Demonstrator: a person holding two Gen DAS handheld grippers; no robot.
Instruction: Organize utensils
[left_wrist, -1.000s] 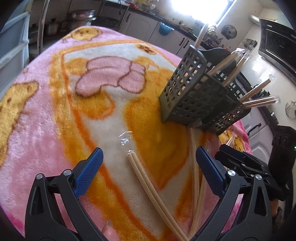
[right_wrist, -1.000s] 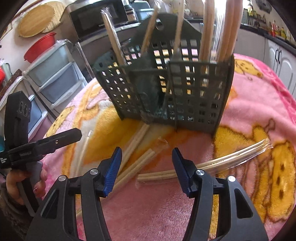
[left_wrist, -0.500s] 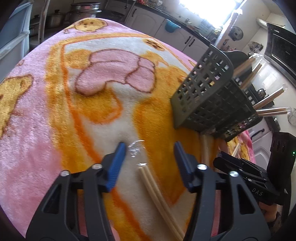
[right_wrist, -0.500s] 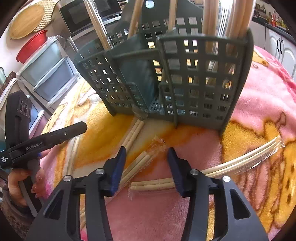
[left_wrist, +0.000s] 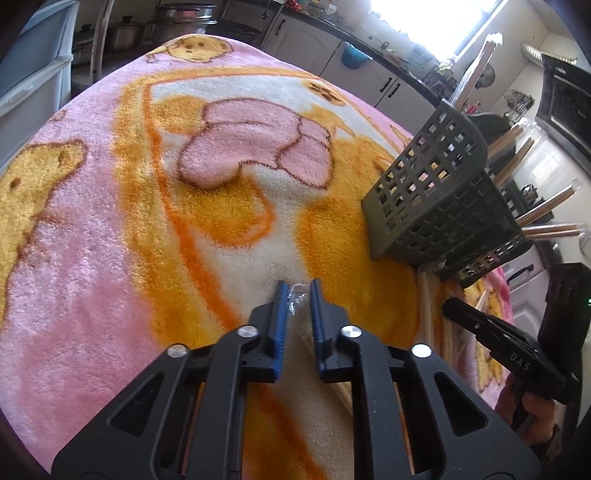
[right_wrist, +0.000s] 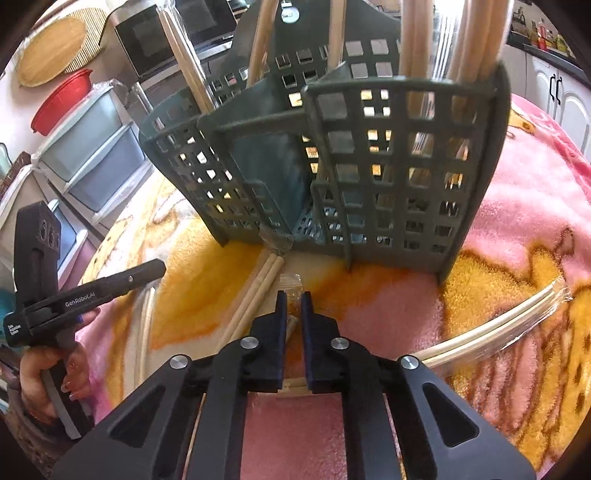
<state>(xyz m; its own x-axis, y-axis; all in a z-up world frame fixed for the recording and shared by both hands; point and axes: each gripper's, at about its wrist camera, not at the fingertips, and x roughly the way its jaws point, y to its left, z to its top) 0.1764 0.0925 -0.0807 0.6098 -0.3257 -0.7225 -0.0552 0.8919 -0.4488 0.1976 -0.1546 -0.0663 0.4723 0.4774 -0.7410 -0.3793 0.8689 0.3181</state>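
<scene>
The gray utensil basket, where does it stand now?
The gray utensil basket stands upright on the pink blanket, straight ahead of the right claw and to the right of the left claw, with wrapped chopsticks lying before it.

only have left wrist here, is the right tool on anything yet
observer: yes, the right tool has its jaws tight on the wrapped end of a chopstick pair lying in front of the rack.
operator: any more loose ones on that side
observer: a long wrapped pair lies on the blanket to the right of the tool, apart from the rack.
operator: room in the rack
observer: its front middle compartment looks empty; standing chopsticks fill the right one.
</scene>
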